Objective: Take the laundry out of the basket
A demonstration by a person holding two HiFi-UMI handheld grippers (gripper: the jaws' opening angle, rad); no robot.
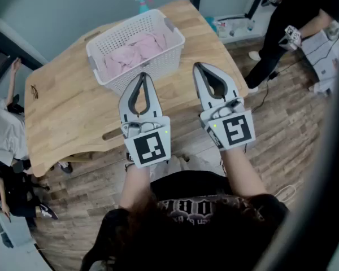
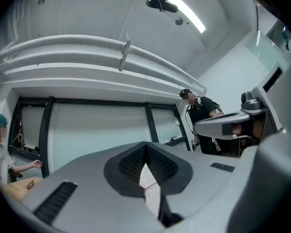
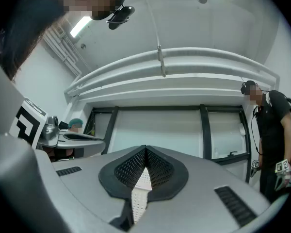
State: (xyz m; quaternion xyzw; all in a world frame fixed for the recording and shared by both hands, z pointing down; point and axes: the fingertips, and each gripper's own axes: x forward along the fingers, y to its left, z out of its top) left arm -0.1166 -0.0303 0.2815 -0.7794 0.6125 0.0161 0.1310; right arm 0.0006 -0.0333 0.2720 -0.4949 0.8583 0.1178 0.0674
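1. The table (image 1: 68, 112) carries the basket (image 1: 169, 52) straight ahead of me.
2. Pink laundry (image 1: 133, 52) lies heaped inside it.
3. My left gripper (image 1: 142, 75), closed and empty, is nearer, at the basket's near wall; my right gripper (image 1: 198, 66), also closed and empty, points just right of it.

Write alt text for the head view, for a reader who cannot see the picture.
A person holds the left gripper and the right gripper side by side, jaws shut and empty, pointing toward a white basket. The basket holds pink laundry and stands on a wooden table.
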